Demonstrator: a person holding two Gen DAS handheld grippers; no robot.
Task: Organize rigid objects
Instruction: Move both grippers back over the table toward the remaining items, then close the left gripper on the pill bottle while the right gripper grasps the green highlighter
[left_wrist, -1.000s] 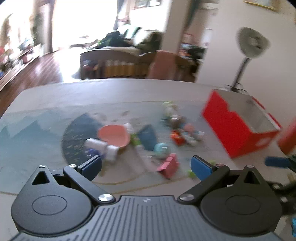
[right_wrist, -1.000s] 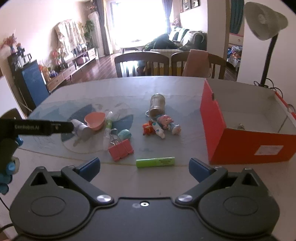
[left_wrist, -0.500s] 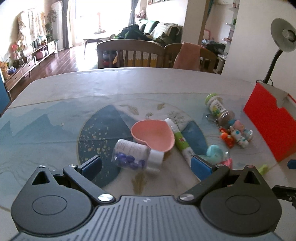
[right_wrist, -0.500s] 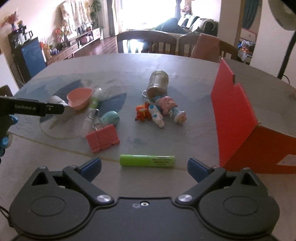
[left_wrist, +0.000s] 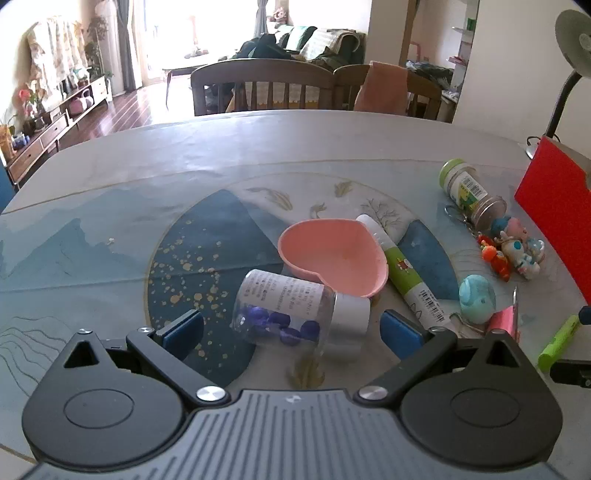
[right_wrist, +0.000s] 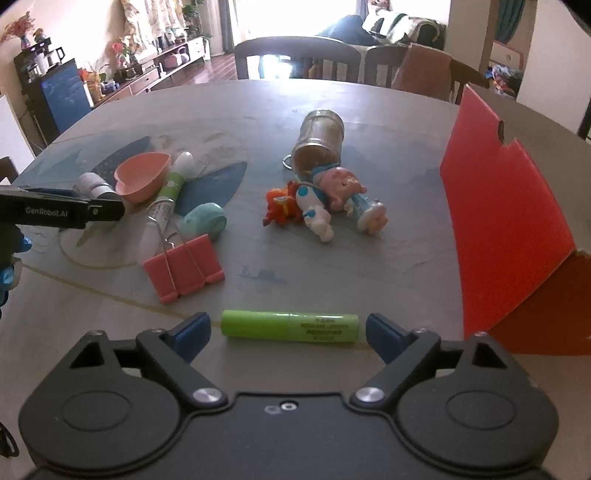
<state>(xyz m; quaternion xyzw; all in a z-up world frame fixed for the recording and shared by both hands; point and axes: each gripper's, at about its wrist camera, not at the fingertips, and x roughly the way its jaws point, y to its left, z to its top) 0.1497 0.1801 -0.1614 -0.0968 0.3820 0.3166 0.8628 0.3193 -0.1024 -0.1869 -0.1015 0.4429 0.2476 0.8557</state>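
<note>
A clear jar of purple beads with a silver lid (left_wrist: 295, 312) lies on its side between the fingers of my left gripper (left_wrist: 291, 330), which is open with gaps on both sides. A green highlighter (right_wrist: 290, 326) lies crosswise between the fingers of my right gripper (right_wrist: 288, 332). Its jaws are closing but the pads do not touch the pen. The left gripper's finger (right_wrist: 62, 212) shows at the left of the right wrist view, beside the same jar (right_wrist: 94, 184). A red box (right_wrist: 506, 225) stands at the right.
On the table lie a pink heart bowl (left_wrist: 332, 254), a glue stick (left_wrist: 406, 273), a teal round toy (right_wrist: 205, 219), a pink binder clip (right_wrist: 184, 267), small figurines (right_wrist: 325, 206) and a green-lidded jar (left_wrist: 469, 192). Chairs (left_wrist: 266, 86) stand behind the table.
Both grippers have come down and closer to the table. The bead jar now sits between the left fingers, the highlighter between the right fingers, whose gap has narrowed a little.
</note>
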